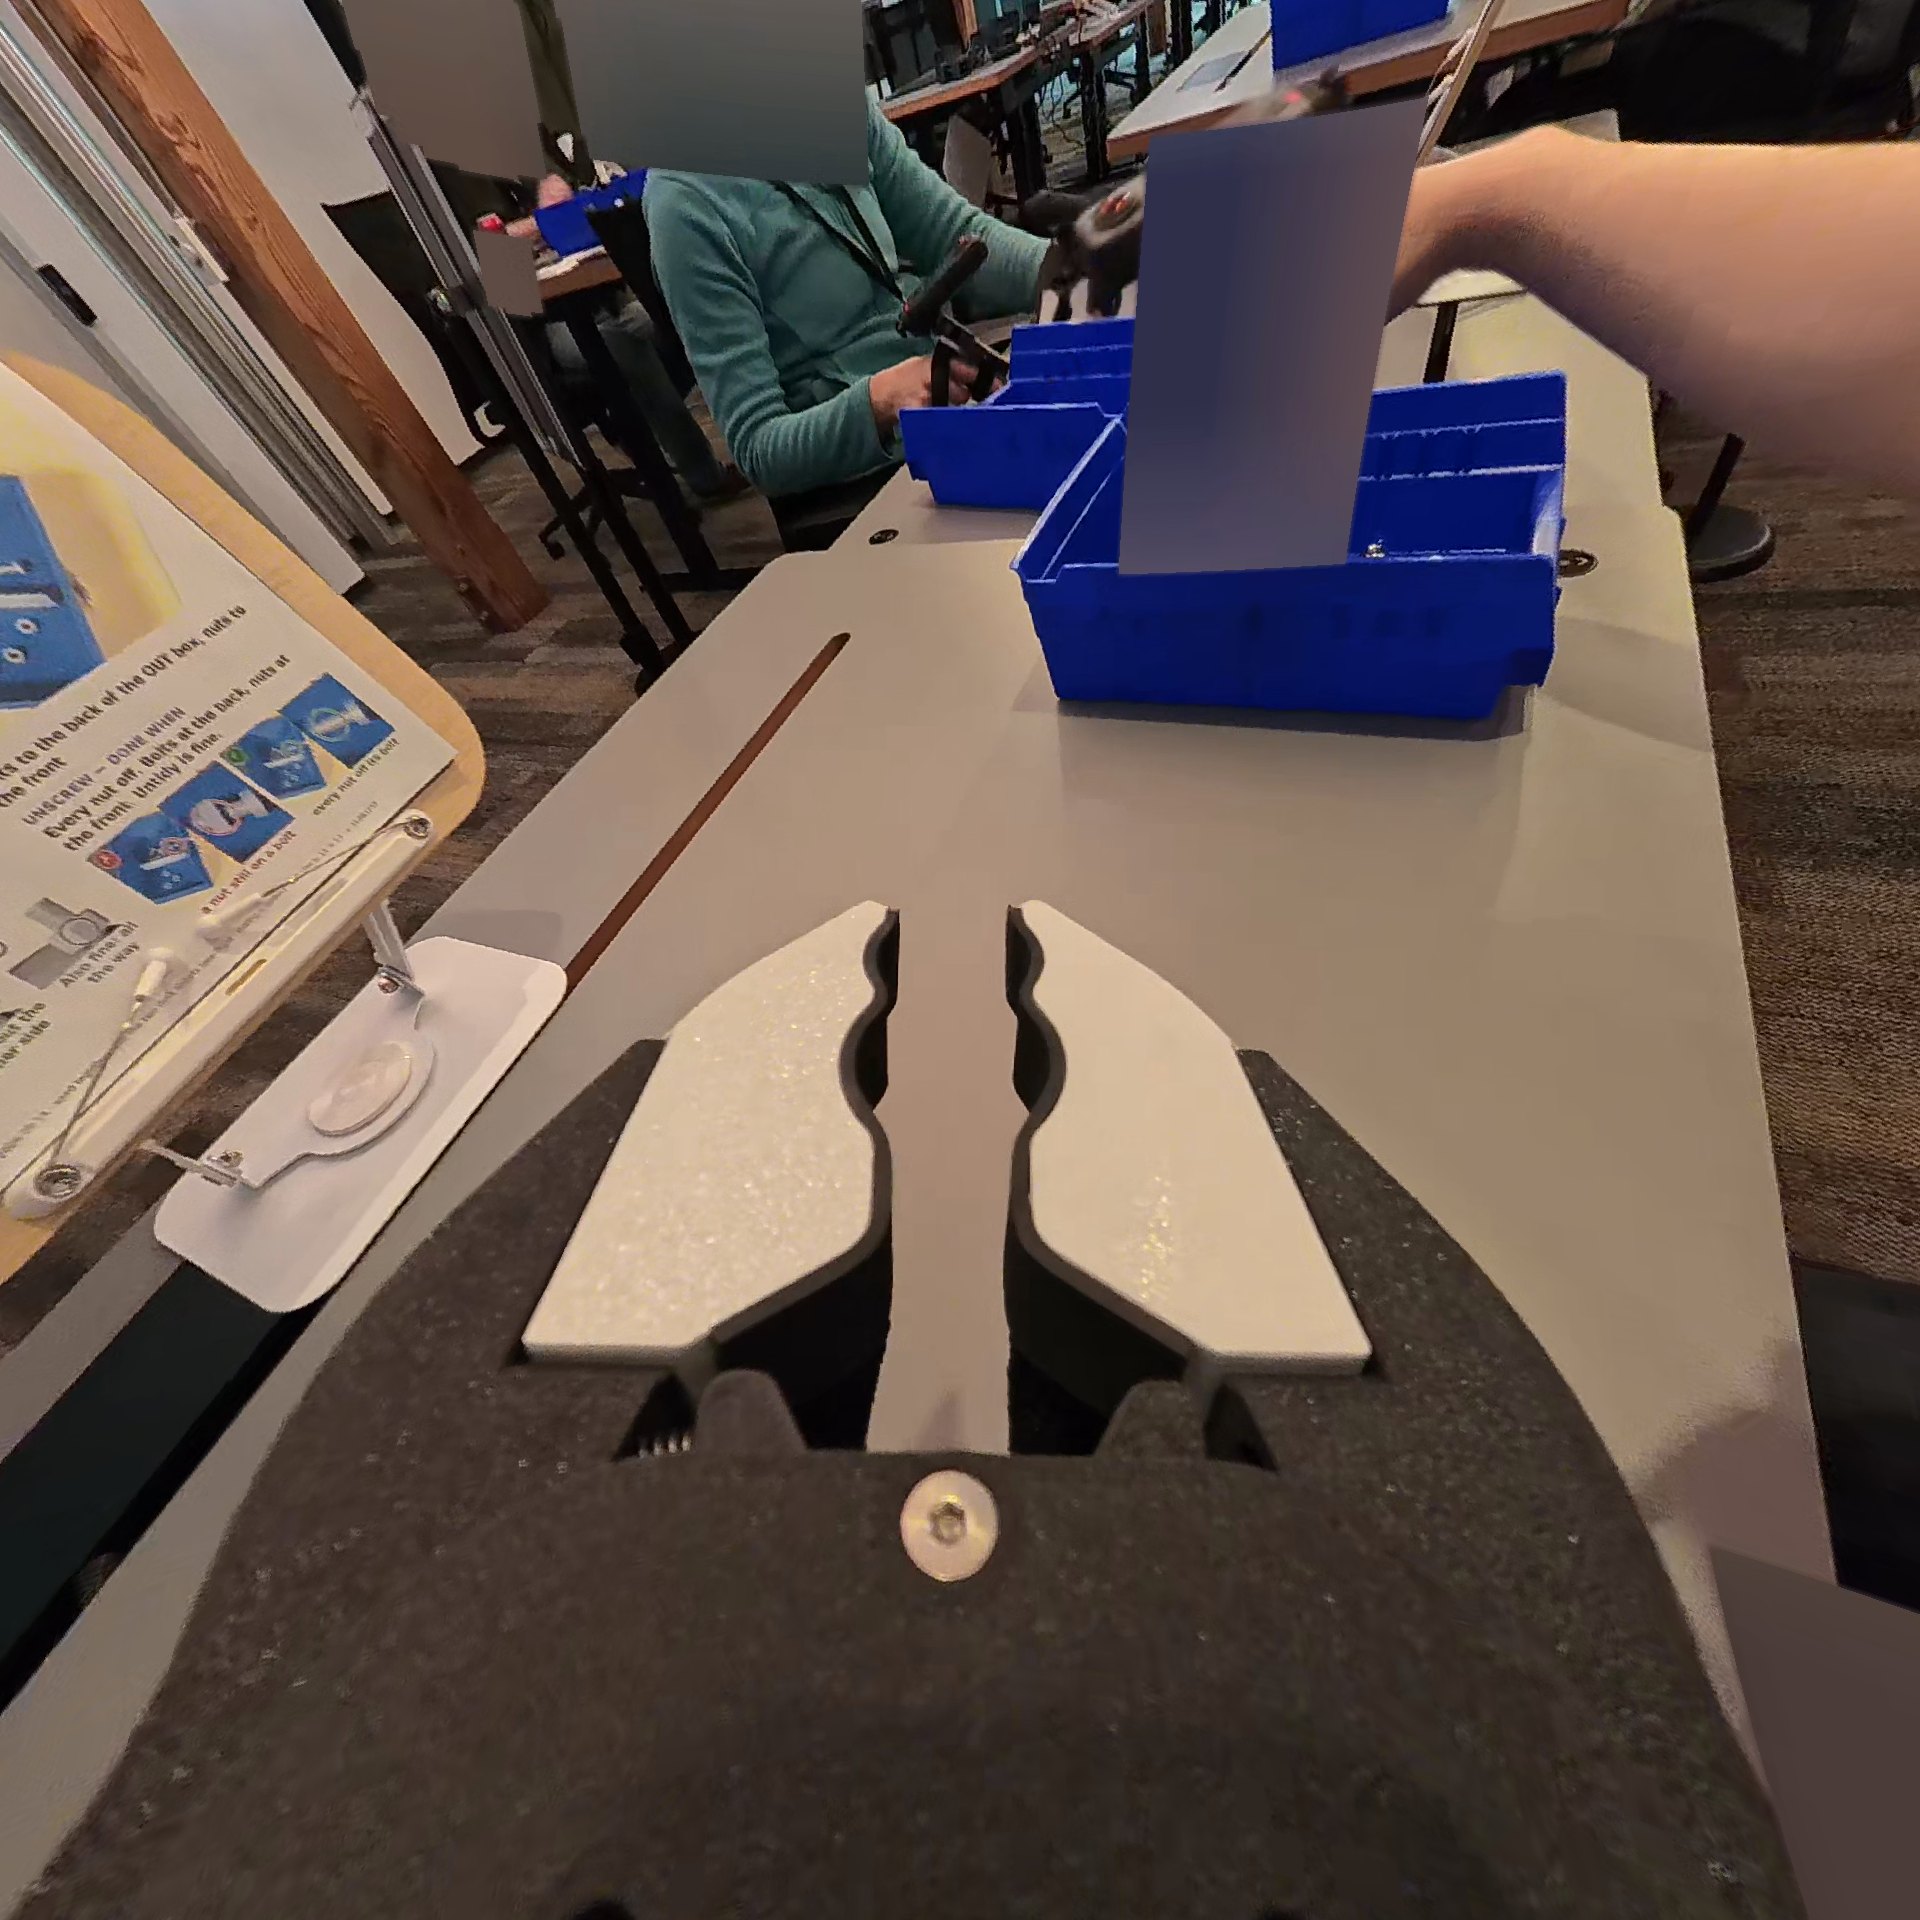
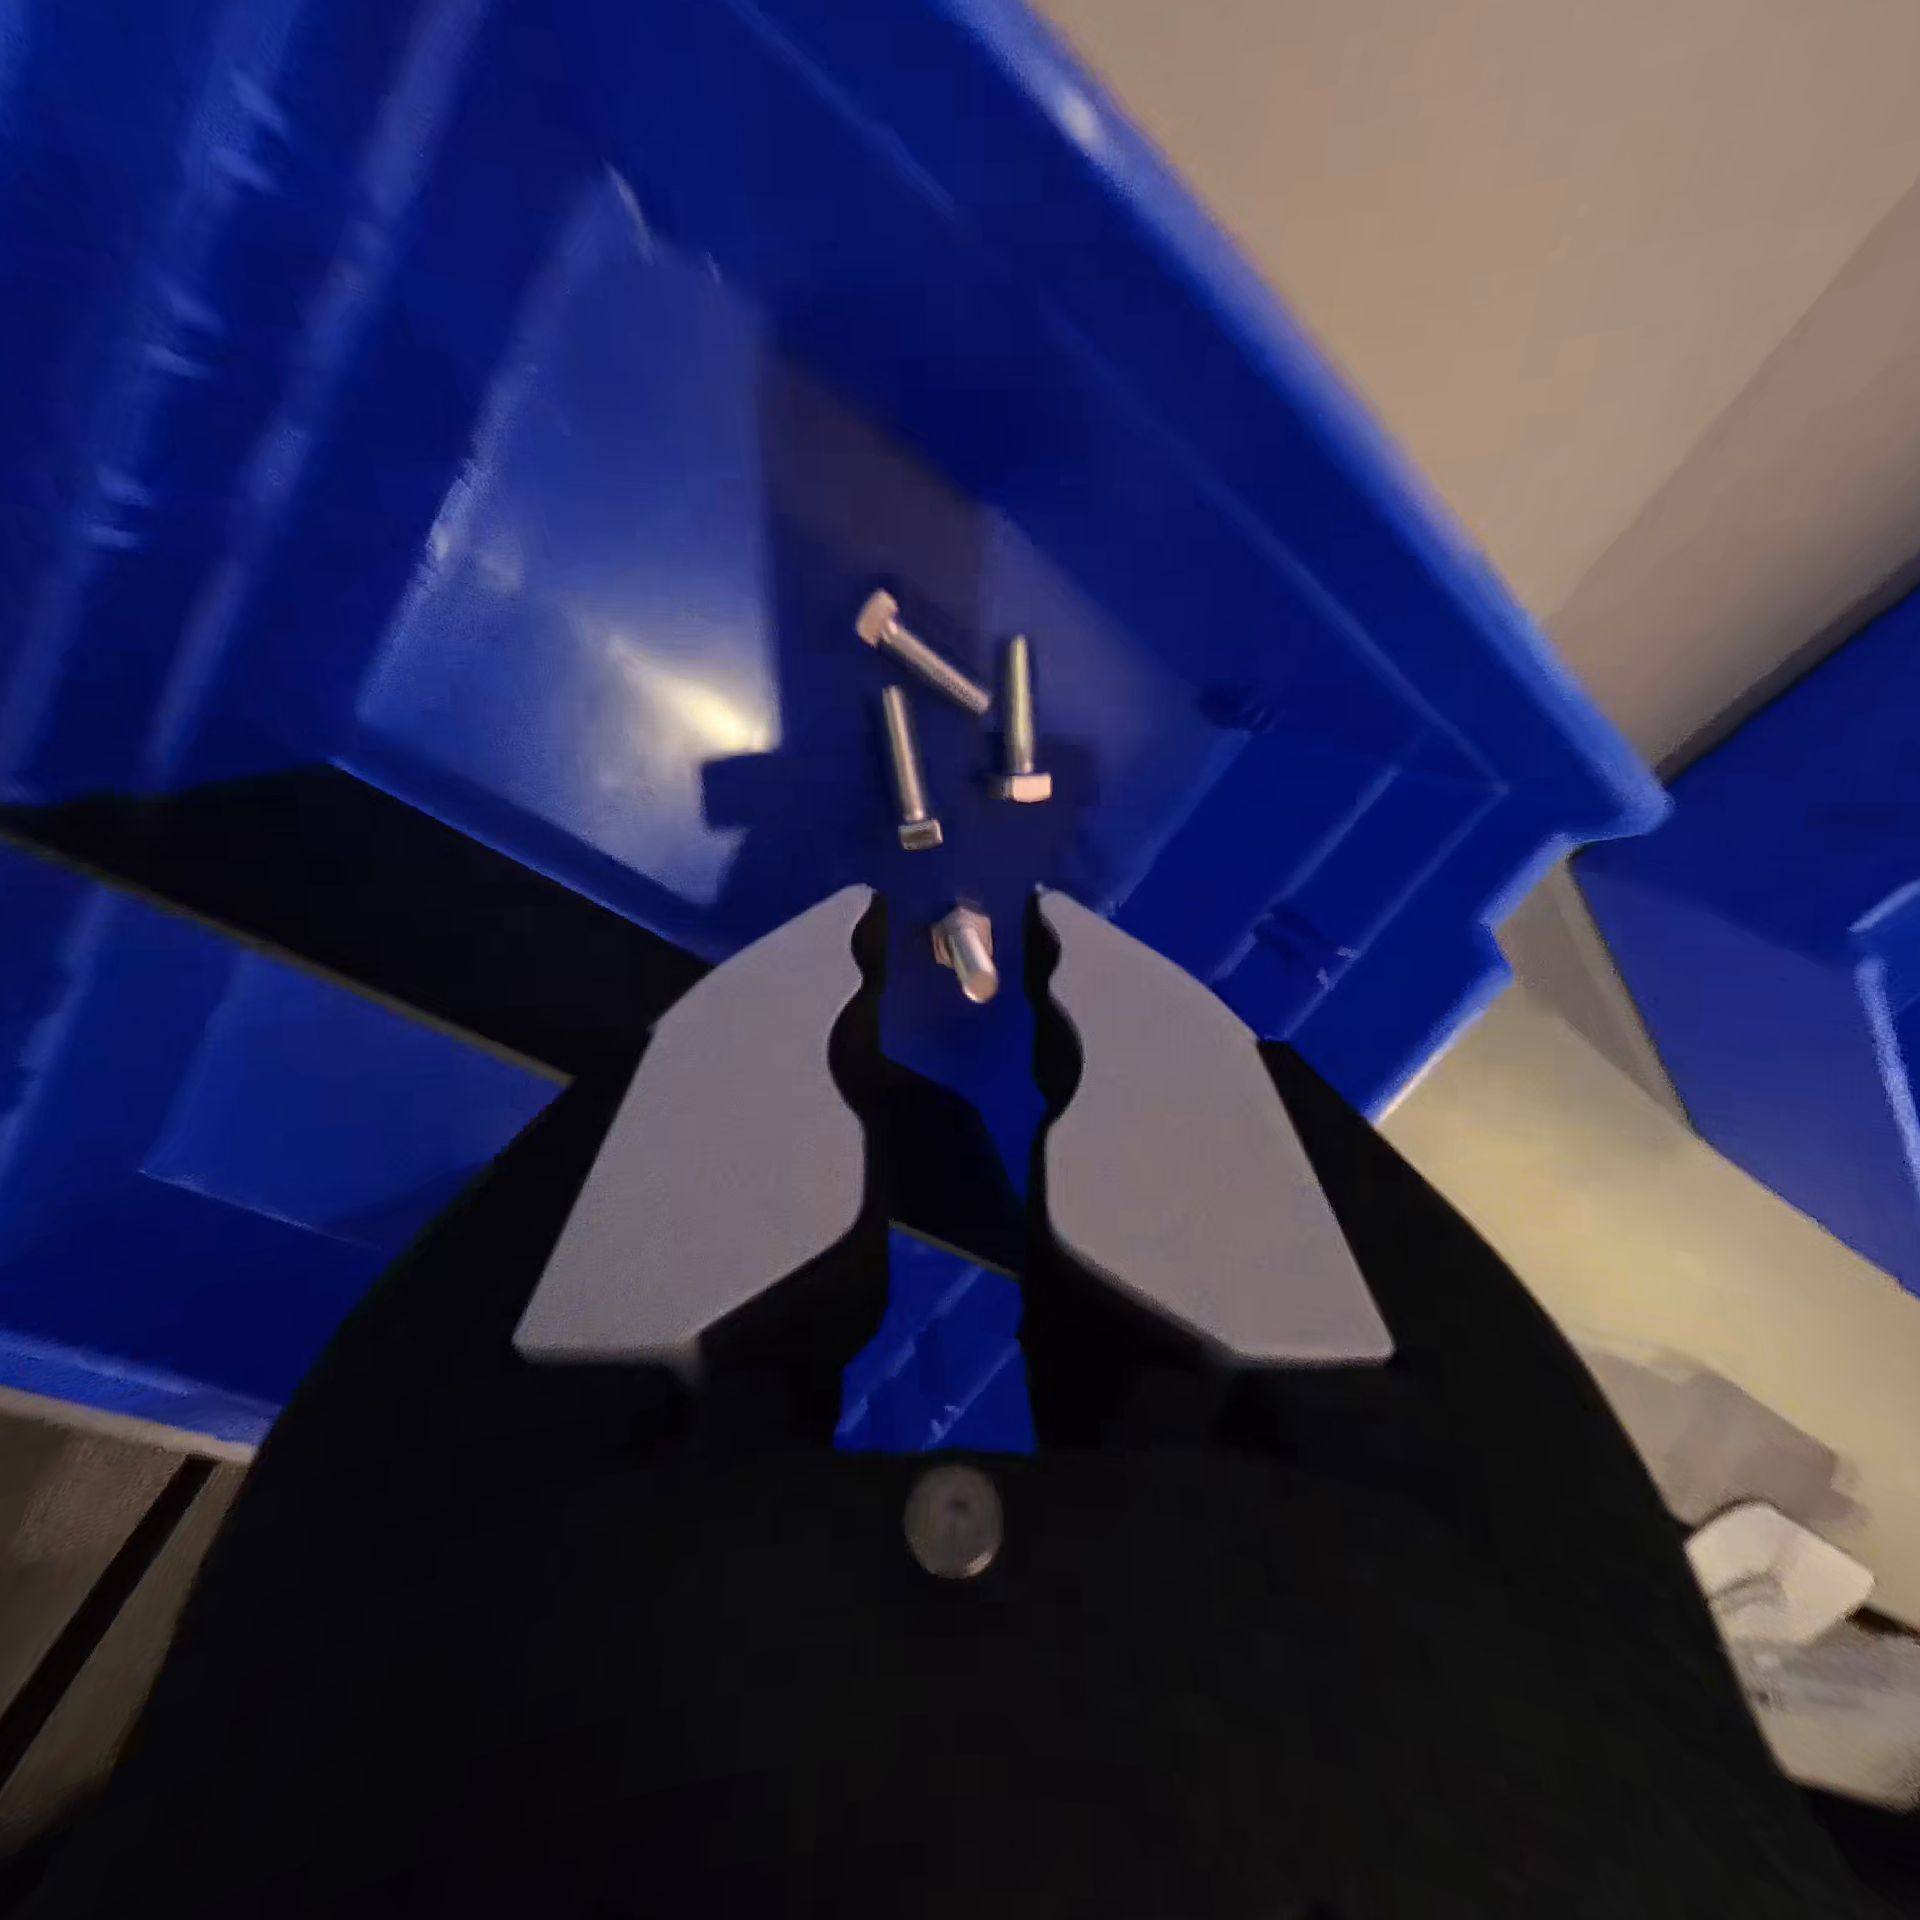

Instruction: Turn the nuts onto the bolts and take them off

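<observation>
My right gripper (image 2: pixel 954 904) is open and points down into a compartment of a blue bin (image 2: pixel 582 343). A short silver bolt (image 2: pixel 964 961) sits between its fingertips, touching neither finger. Three more bolts (image 2: pixel 906 769) lie on the bin floor just beyond. No nuts show. My left gripper (image 1: pixel 953 914) is open and empty, low over the grey table (image 1: pixel 1195 987), well short of the same blue bin (image 1: pixel 1288 634). A bare forearm (image 1: pixel 1662 312) reaches over that bin from the right; the gripper it holds is hidden behind a masked patch.
A second blue bin (image 1: pixel 997 436) stands behind the first. An instruction sheet on a stand (image 1: pixel 208 831) is at the table's left edge. A person in a teal top (image 1: pixel 790 291) sits beyond, holding grippers. A dark slot (image 1: pixel 717 800) runs along the table. My right fingertips sit around 50 centimeters from my left ones.
</observation>
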A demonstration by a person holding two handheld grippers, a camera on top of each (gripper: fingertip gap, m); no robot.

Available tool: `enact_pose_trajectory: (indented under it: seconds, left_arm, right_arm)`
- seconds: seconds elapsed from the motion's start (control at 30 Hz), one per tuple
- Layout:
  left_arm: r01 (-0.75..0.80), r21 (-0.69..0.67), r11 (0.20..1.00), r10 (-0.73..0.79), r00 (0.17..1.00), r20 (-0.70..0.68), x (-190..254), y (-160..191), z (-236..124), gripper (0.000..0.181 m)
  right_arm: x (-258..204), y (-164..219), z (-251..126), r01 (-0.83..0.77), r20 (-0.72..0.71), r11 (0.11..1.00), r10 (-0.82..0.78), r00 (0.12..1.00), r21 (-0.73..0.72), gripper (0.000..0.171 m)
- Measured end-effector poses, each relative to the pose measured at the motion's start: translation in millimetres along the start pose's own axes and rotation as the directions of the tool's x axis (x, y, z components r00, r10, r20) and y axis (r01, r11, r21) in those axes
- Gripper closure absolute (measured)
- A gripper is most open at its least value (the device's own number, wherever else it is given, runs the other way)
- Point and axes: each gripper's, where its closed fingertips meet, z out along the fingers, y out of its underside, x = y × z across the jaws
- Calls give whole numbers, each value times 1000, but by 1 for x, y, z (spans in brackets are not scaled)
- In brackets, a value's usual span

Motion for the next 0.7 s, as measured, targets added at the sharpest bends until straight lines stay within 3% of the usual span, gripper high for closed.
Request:
enact_pose_trajectory:
  seconds: [0.1,0.2,0.37,0.47,0.6,0.7]
  left_arm:
    - [0,24,1000,0,1000,8,0,-6,-7,162]
    - [4,45,999,-4,1000,6,3,-11,-12,162]
    - [5,28,1000,-6,1000,25,4,-8,-15,162]
    - [32,-5,999,-31,997,74,0,3,-20,162]
    - [96,-102,990,-70,969,237,-7,48,-54,163]
    - [167,-223,960,-45,881,470,-20,101,-119,163]
  right_arm:
    - [-10,-23,-39,34,-95,967,-11,995,252,149]
    - [-25,-39,-86,71,-187,858,29,982,508,147]
    - [-72,-50,-160,12,-91,529,124,988,849,145]
    - [-108,-49,-189,-68,37,359,92,995,931,139]
    - [-150,-40,-191,-3,-20,378,56,998,926,138]
    - [-183,-35,-184,70,-79,437,2,997,897,139]
